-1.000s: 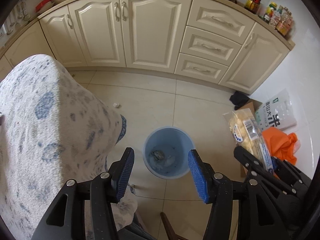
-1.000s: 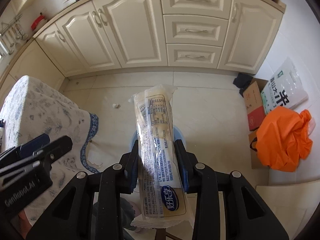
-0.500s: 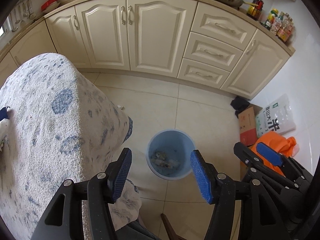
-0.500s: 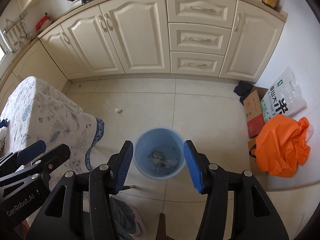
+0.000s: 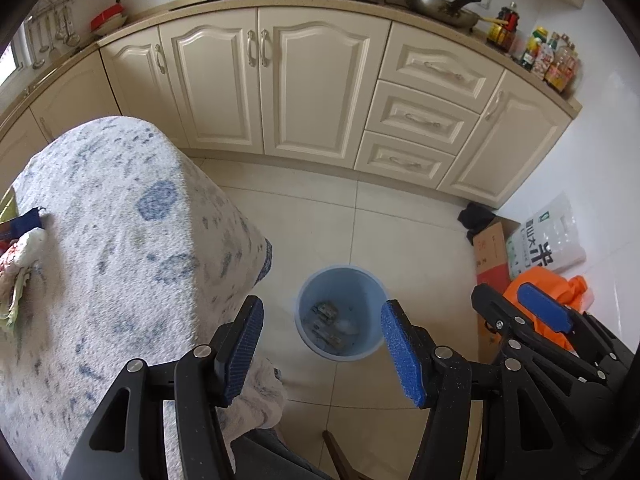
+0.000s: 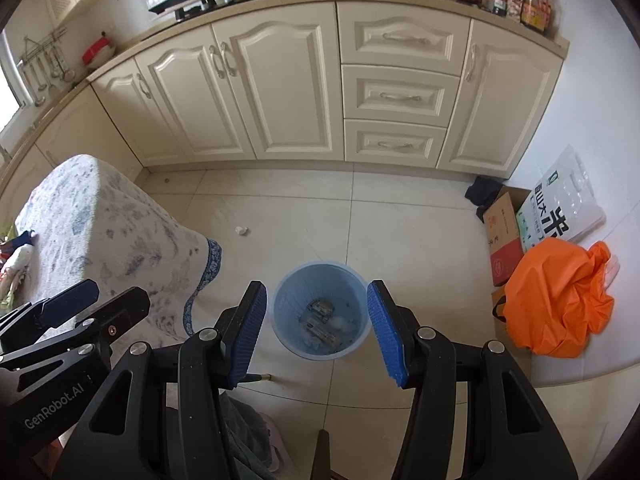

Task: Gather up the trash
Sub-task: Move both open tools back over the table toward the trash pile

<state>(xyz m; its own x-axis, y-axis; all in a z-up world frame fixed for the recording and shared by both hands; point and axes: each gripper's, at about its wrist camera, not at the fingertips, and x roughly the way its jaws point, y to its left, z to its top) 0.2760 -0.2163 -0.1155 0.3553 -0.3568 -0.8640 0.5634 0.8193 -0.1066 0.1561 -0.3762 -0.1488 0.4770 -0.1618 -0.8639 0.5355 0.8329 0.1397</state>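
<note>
Right gripper [image 6: 318, 330] at bottom centre of its view had jaws partly apart, nothing between them. Left gripper [image 5: 320, 348] the same, empty, at bottom centre. Below both, centre frame, the blue bin [image 6: 320, 316] stood on the tiled floor [image 6: 400, 240] with trash [image 6: 322, 324] lying inside. Tablecloth-covered table [image 5: 100, 260] at left; orange bag [image 6: 556, 300] at right. Small white scrap [image 6: 241, 231] lay beyond the bin. Cream cabinets [image 6: 280, 80] along the top.

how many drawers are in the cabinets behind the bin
3, stacked in one column right of the double doors: top drawer, middle drawer, bottom drawer. None seem hidden.
</note>
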